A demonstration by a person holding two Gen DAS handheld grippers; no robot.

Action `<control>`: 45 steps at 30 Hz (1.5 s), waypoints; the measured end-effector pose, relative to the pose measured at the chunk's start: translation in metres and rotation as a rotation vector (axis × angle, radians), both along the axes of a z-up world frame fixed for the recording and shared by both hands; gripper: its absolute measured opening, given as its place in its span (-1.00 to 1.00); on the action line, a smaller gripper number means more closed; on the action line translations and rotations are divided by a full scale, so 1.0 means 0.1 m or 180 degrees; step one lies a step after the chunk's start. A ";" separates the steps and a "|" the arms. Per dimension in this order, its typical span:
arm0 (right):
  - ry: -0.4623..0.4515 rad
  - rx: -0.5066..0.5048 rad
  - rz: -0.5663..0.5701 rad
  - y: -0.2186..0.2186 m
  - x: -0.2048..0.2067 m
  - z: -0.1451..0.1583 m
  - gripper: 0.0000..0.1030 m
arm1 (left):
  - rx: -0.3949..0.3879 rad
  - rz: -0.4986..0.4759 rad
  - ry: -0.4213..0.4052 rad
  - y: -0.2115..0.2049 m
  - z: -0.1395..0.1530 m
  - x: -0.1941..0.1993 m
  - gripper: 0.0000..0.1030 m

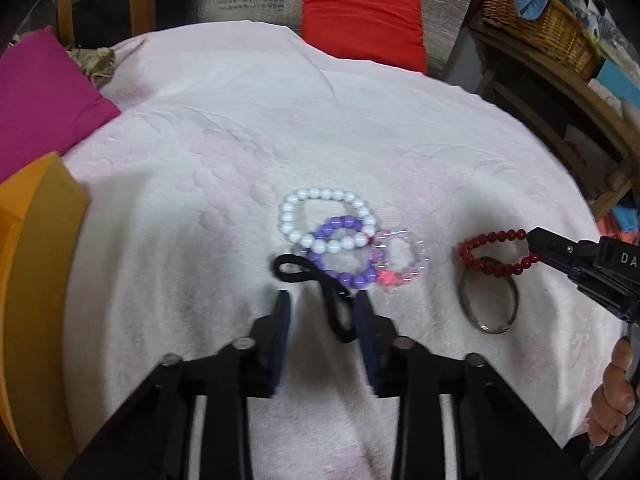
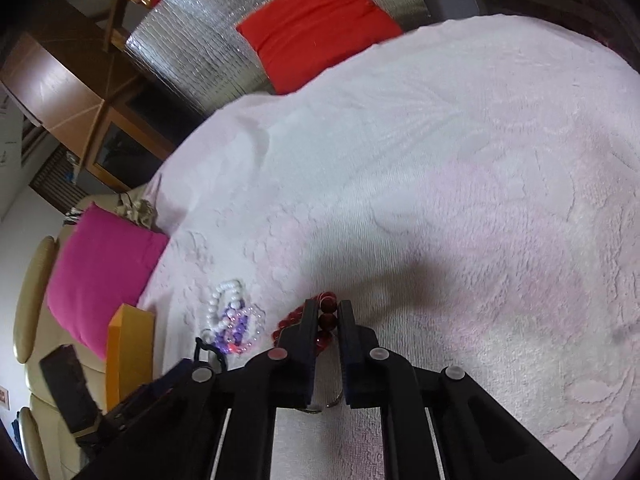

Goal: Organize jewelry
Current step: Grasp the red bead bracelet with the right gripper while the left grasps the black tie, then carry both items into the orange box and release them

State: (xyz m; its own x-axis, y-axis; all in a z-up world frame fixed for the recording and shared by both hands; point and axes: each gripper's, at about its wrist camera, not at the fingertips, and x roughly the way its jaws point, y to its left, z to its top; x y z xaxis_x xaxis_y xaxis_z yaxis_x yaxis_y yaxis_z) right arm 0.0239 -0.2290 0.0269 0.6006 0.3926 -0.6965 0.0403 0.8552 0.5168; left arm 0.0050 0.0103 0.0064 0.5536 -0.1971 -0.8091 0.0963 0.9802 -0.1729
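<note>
Left wrist view: my left tool points down at a pink towel spread over what may be a bed or a table. Its jaws straddle a black elastic band, unclenched, not pressing it. The band is soft, light and limp; I judge it will drape, so a pinch across one strand is the place to take it. Just beyond lie a white bead bracelet, a purple one and a clear pink one, overlapping. These look light, smooth and round, so likely to roll between pads. To the right, my right tool grips a red bead bracelet, which lies partly over a stiff metal bangle. An orange box stands at far left.

Right wrist view: my right tool is clenched on the red bracelet, beads pinched between the pads. The bead pile sits left, near the box.
</note>
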 end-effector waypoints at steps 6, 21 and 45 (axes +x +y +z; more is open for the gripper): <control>-0.0174 0.0139 -0.0081 -0.15 -0.07 0.11 -0.79 | -0.0138 -0.0034 -0.0041 -0.01 0.01 0.03 -0.89; -0.0545 0.0161 -0.0138 -0.20 -0.26 0.39 -0.79 | -0.0138 -0.0025 -0.0331 0.10 0.33 -0.22 -0.91; -0.0824 0.0172 0.0511 0.90 -0.60 0.76 -0.79 | -0.0145 0.0370 -0.0753 0.55 0.87 -0.89 -0.90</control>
